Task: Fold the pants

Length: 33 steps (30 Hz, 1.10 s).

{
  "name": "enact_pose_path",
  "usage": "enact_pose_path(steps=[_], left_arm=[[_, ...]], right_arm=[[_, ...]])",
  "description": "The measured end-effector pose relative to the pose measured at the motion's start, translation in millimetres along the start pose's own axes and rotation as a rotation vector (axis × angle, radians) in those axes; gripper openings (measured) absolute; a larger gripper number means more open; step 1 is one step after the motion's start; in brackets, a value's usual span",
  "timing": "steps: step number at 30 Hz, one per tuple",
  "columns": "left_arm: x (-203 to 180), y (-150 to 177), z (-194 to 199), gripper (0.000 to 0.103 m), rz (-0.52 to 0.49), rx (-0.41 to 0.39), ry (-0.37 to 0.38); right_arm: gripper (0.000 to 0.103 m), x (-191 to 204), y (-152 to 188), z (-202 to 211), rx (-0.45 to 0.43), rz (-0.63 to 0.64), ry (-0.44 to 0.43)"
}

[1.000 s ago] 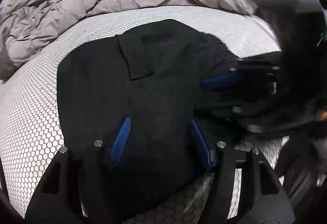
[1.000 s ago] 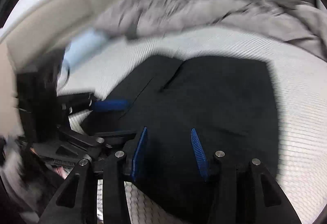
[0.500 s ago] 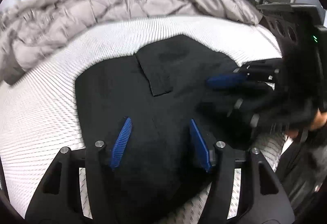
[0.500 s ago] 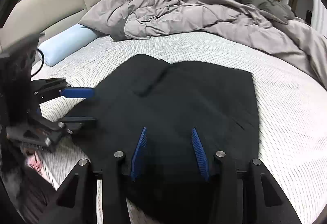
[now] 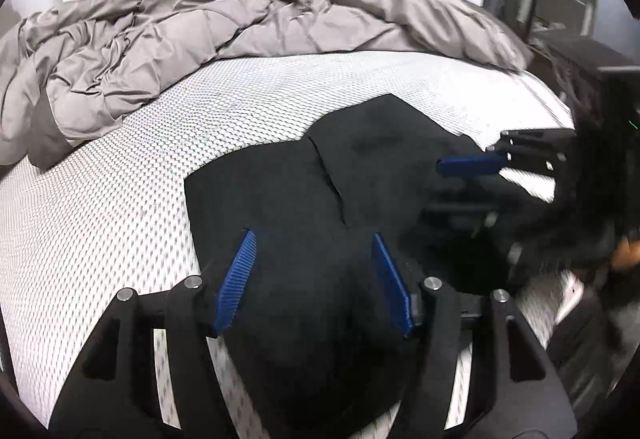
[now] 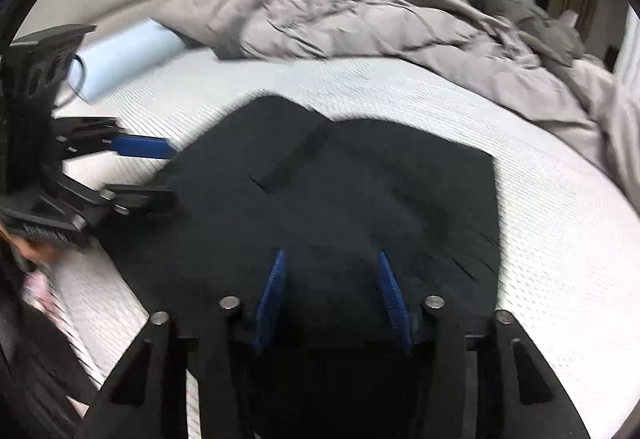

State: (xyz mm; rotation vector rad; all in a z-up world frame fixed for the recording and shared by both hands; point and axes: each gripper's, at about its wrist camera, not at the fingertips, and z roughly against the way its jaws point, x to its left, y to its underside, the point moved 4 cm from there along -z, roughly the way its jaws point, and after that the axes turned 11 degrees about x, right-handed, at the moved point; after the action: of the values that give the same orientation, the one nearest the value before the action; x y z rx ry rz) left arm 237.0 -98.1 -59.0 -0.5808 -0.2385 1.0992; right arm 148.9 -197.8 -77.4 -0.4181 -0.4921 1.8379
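the flat black cotton pants (image 5: 304, 207) are lying folded on the white mesh mattress (image 5: 100, 207), soft and limp. your left claw (image 5: 316, 279) is gaping empty, your right claw (image 6: 332, 299) is opening; pinch the near hem.

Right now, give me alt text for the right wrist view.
Folded black pants lie flat on a white mattress, with the right gripper above their near edge, its jaws opening and pinching nothing. The left gripper reaches in from the left; a rumpled grey duvet lies behind.
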Motion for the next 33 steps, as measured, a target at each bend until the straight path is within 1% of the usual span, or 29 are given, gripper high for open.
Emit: enact_pose_path(steps=[1,2,3,4,5,6,8,9,10,11,12,13,15,16,17,19,20,21,22,23,24,26,28,29,31,32,33], left_arm=[[2,-7,-15,0.058,0.007,0.032,0.004],[7,-10,-34,0.057,0.009,0.087,0.002],[12,-9,-50,0.057,0.012,0.13,-0.007],[17,-5,-56,0.057,0.013,0.119,0.015],[19,-1,-52,0.057,0.009,0.092,0.029],[20,1,-48,0.059,0.001,0.092,0.027],[23,2,-45,0.06,0.017,0.093,0.017],[24,3,-44,0.06,0.02,0.101,0.003],[25,4,-42,0.06,0.026,0.107,-0.005],[26,1,-38,0.059,0.04,0.12,-0.014],[26,-2,-33,0.056,0.047,0.116,-0.021],[25,-7,-28,0.056,0.057,0.09,-0.019],[24,-24,-19,0.056,0.079,0.025,-0.009],[25,-32,-22,0.056,0.095,0.02,-0.007],[27,-38,-27,0.056,0.112,0.025,-0.007],[34,-45,-51,0.056,0.147,0.083,-0.007],[39,-42,-66,0.056,0.168,0.116,-0.003],[41,-41,-70,0.056,0.175,0.116,0.01],[44,-38,-70,0.056,0.178,0.11,0.026],[46,-36,-70,0.056,0.172,0.109,0.015],[49,-32,-65,0.058,0.169,0.105,-0.001],[55,-24,-56,0.058,0.189,0.107,-0.021],[56,-16,-40,0.056,0.211,0.109,-0.055],[51,-11,-26,0.056,0.201,0.093,-0.077],[28,1,6,0.057,0.127,0.029,-0.08],[15,7,16,0.057,0.094,0.009,-0.076],[0,13,22,0.059,0.054,-0.01,-0.056]], right_arm=[[0.051,1,-12,-8,0.005,0.0,0.005],[0.054,2,-20,-22,0.045,-0.003,-0.013],[0.056,0,-20,-35,0.101,-0.003,-0.024],[0.056,-2,-21,-49,0.143,0.001,-0.007],[0.055,-7,-14,-58,0.162,0.012,0.027],[0.055,-13,-7,-58,0.167,0.02,0.065],[0.054,-36,8,-44,0.169,-0.001,0.132],[0.049,-43,13,-38,0.17,-0.016,0.101],[0.048,-49,18,-33,0.161,-0.028,0.07],[0.047,-50,20,-30,0.154,-0.024,0.065],[0.048,-48,20,-26,0.151,-0.008,0.075],[0.048,-44,18,-21,0.141,0.001,0.083],[0.048,-37,9,-11,0.083,-0.019,0.024],[0.048,-37,2,-7,0.057,-0.037,-0.005],[0.048,-36,-11,-7,0.033,-0.054,-0.011],[0.048,-36,-28,-18,0.016,-0.09,0.003],[0.048,-36,-34,-33,0.046,-0.116,-0.023],[0.048,-35,-35,-48,0.088,-0.116,-0.035],[0.048,-34,-31,-67,0.152,-0.094,-0.011],[0.048,-34,-24,-76,0.176,-0.061,0.032],[0.048,-34,-21,-75,0.173,-0.047,0.056],[0.048,-51,-10,-59,0.176,-0.063,0.128],[0.047,-62,0,-45,0.152,-0.081,0.092],[0.048,-63,5,-34,0.13,-0.084,0.093],[0.048,-55,7,-13,0.09,-0.067,0.119],[0.048,-46,5,-3,0.053,-0.053,0.088],[0.049,-37,2,2,0.031,-0.047,0.045]])
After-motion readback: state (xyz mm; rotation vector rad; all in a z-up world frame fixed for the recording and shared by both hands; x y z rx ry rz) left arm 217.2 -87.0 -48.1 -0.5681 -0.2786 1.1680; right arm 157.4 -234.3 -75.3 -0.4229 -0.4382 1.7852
